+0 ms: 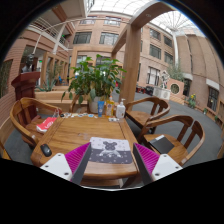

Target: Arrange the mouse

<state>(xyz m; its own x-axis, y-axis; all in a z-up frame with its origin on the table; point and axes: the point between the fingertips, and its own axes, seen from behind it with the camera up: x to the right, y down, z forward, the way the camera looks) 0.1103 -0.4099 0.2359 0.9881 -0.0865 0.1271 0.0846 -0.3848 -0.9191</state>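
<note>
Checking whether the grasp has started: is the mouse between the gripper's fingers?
No: the mouse lies on the wooden table beside the left finger, outside the open gripper.

From my end the feed is daylit: strongest light comes thru the glass roof [165, 15] overhead, which is blown out to near white w/ glare. Lower down it's dimmer and warmer; the counter [80, 130] is evenly lit, w/ soft shadows under the chairs [30, 115]. Heavy fisheye distortion, so building lines bow hard toward the edges. Far detail is soft, possibly just low res rather than focus blur.
</note>
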